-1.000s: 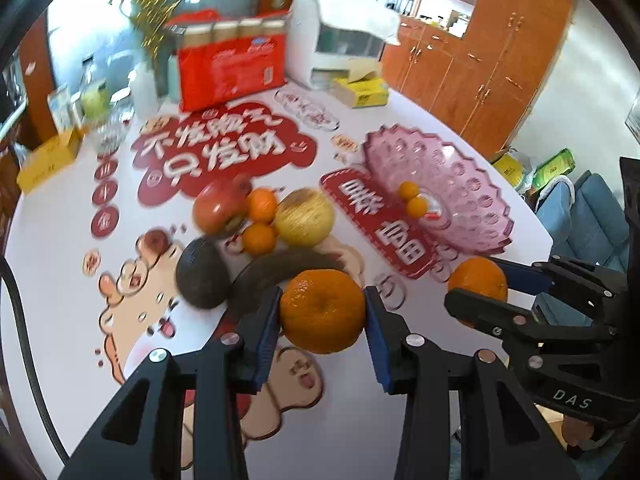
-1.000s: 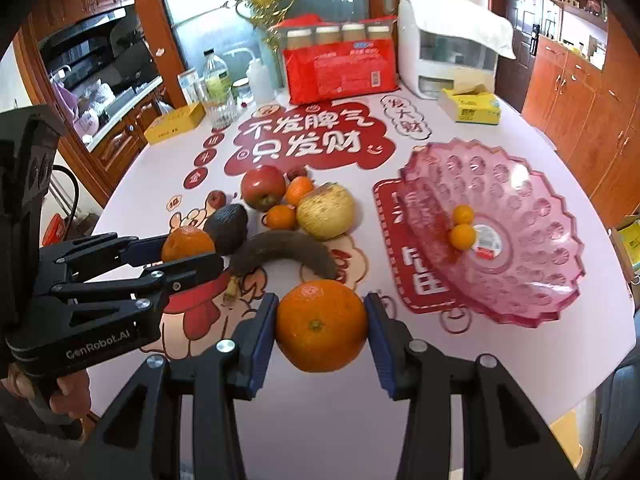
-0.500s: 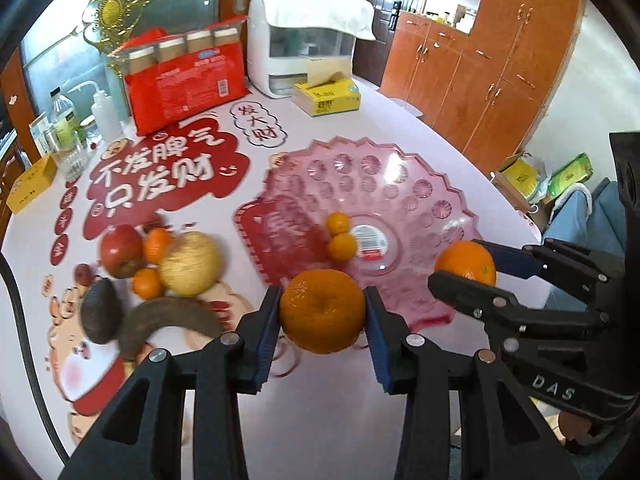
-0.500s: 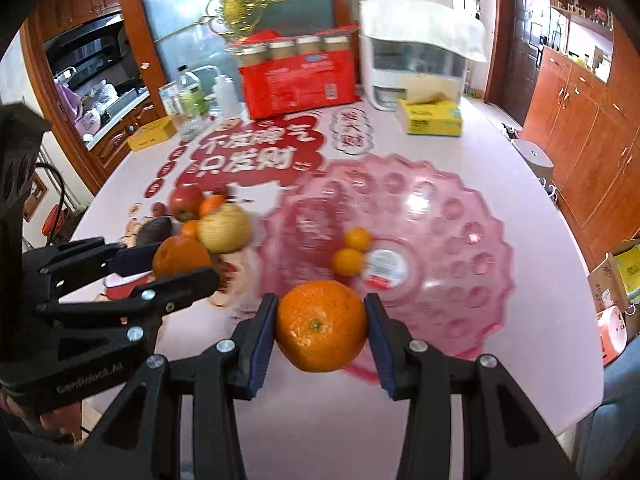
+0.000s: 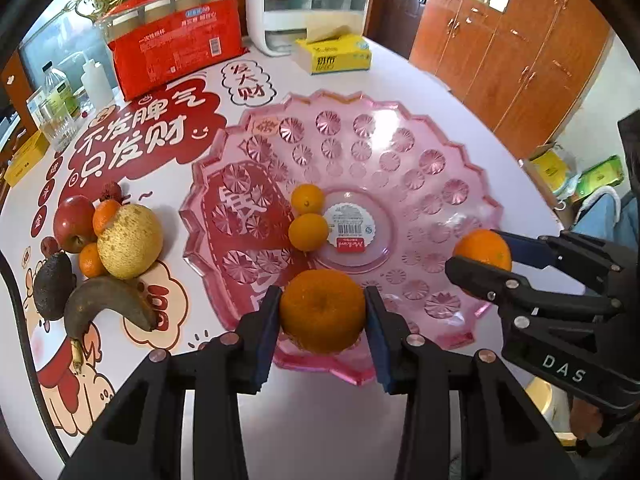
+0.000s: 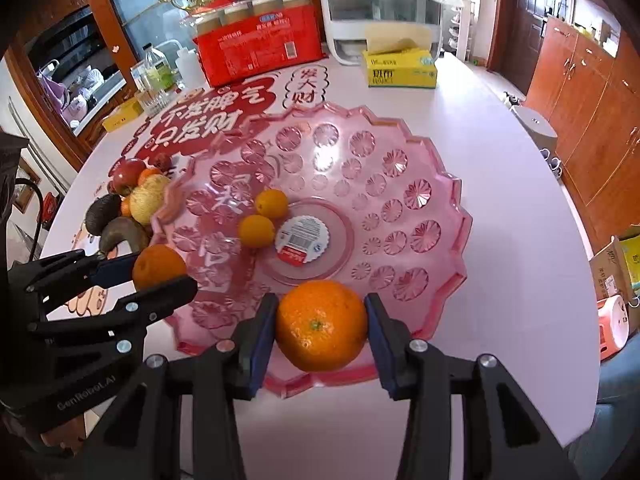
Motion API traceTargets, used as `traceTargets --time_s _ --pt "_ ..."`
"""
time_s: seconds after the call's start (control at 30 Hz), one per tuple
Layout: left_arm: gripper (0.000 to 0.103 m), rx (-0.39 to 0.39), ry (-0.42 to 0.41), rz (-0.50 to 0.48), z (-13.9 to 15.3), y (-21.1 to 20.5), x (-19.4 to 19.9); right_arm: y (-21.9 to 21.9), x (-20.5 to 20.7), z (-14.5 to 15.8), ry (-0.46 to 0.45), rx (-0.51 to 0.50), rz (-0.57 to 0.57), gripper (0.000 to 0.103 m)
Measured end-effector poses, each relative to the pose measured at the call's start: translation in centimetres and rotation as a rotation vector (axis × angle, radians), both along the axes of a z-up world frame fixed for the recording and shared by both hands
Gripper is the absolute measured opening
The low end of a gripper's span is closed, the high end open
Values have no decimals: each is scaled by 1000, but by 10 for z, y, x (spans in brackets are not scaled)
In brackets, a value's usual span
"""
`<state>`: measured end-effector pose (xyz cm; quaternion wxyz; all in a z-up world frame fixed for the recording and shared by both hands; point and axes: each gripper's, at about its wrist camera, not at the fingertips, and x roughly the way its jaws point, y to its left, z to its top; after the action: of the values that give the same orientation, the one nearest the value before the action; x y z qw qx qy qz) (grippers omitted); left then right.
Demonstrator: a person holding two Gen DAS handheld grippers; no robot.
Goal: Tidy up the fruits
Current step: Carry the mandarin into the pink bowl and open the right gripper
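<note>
My left gripper [image 5: 322,316] is shut on an orange [image 5: 322,310] and holds it over the near rim of the pink fruit plate [image 5: 440,152]. My right gripper [image 6: 320,326] is shut on another orange [image 6: 322,326], also over the near rim of the plate [image 6: 440,184]. Two small oranges [image 5: 308,216] lie near the plate's centre, beside a label. Each gripper shows in the other's view: the right one [image 5: 486,254] at the plate's right edge, the left one [image 6: 158,266] at its left edge.
Left of the plate lie an apple [image 5: 74,222], a yellow pear [image 5: 130,236], small oranges, an avocado [image 5: 54,284] and a dark banana [image 5: 106,308]. A red package [image 5: 176,52], a white appliance [image 5: 304,0], a yellow tissue box [image 5: 334,56] and bottles stand at the back.
Both grippers have carried their oranges from the fruit pile rightward and forward to the plate, which now fills the middle of both views.
</note>
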<state>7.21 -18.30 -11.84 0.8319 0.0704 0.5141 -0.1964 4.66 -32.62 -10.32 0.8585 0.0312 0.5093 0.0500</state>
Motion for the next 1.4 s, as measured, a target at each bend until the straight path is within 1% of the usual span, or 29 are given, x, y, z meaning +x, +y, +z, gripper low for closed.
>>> traceTargets --time_s 0.2,0.37,0.43,0.5,0.63,0.7,0.77,1.13,1.4 --pt "39 26 30 22 -19 -7 5 -3 13 -17 40 -4 27 45" --pt "41 34 28 32 -25 -9 7 -5 20 -28 72 7 43 45" --pt "45 35 27 29 -26 -10 7 -6 23 -30 79 18 44 46" --pt "53 36 19 28 -25 -11 7 -6 25 -32 80 23 44 46" --pt "61 55 -9 30 -22 -12 4 -6 26 -32 70 21 43 46" --pt "69 53 -21 35 -19 -11 3 -8 25 -30 62 23 38 46" --pt "73 53 -30 40 -16 -10 2 -10 25 -29 58 31 31 46" --pt "75 58 -66 62 -2 -2 -8 -6 22 -26 49 37 27 47" --pt "79 62 -110 81 16 14 -20 3 15 -15 29 45 25 47"
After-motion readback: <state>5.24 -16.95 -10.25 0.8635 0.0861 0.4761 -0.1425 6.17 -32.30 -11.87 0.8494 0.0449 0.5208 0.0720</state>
